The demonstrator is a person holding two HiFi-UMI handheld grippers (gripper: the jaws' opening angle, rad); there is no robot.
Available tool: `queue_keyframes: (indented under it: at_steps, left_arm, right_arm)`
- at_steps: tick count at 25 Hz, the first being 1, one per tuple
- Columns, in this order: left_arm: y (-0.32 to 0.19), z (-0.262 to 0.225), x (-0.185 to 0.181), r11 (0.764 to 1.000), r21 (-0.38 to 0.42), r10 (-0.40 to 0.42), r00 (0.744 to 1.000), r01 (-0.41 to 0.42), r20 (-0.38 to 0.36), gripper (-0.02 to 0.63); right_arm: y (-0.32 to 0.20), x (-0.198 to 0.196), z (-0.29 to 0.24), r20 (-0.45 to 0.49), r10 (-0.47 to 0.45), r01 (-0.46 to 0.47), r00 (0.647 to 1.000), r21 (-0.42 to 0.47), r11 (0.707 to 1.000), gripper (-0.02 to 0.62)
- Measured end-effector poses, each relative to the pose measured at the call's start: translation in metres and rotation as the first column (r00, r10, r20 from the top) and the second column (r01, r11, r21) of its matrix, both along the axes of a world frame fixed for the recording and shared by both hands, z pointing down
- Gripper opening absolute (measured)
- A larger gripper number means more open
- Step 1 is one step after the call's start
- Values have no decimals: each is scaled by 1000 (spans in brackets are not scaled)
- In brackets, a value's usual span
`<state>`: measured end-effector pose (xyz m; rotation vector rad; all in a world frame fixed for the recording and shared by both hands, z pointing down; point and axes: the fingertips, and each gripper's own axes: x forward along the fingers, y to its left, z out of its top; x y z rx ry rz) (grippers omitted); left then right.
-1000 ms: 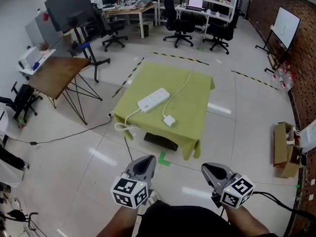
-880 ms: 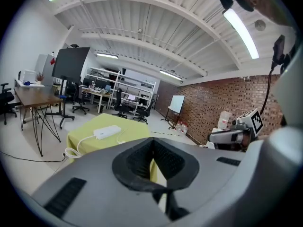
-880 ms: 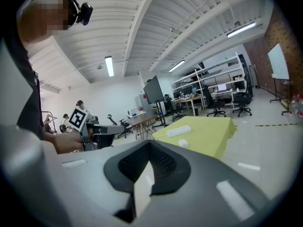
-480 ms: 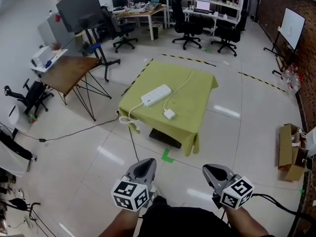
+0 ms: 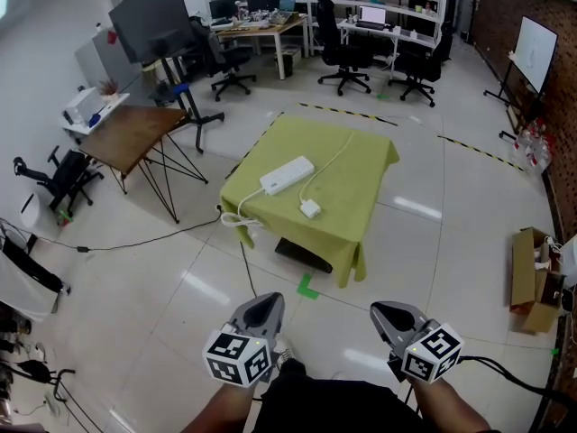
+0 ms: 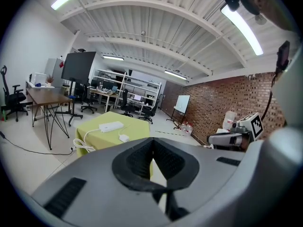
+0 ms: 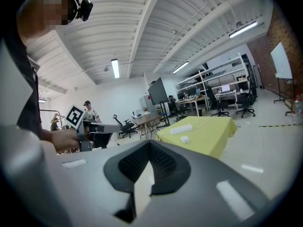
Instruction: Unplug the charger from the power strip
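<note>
Everything in the head view has slid a little rightward since a second ago, the wooden table (image 5: pixel 135 129) at the left most plainly, while both grippers sit low in the frame as they did.

The left gripper (image 5: pixel 261 307) has its jaws together on nothing, well apart from the table in the green cloth (image 5: pixel 361 188). On that cloth the power strip (image 5: pixel 288 175) lies slantwise, its own cord (image 5: pixel 236 220) spilling in loops over the left edge. Near the strip's front end, apart from it, lies a small white block, seemingly the charger (image 5: pixel 310 208), with a thin cable (image 5: pixel 332 156) running toward the far edge. The right gripper (image 5: pixel 392 314) is likewise closed and empty.

By my reading this fits two stages: a plug seated in the strip with the person standing off from it, or the charger lying free on the cloth with the job done. If a plug is seated, one gripper would best pin the strip (it looks light enough to lift) while the other pulls straight out of the socket.

The sockets are too small to read from here, so whether anything sits in them I cannot tell. Where the thin cable ends is also unclear.
</note>
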<state>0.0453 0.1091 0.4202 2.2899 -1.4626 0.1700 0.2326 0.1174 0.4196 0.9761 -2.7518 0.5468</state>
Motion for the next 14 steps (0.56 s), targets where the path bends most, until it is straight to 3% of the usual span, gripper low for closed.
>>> queue_keyframes:
  at_steps: [14]
  left_arm:
    - [-4,-4,-10,1000,7,4,1000,-4,8,6]
  right_arm:
    - [-2,-10,-3,-11,-4,4,1000,-1,1000,0]
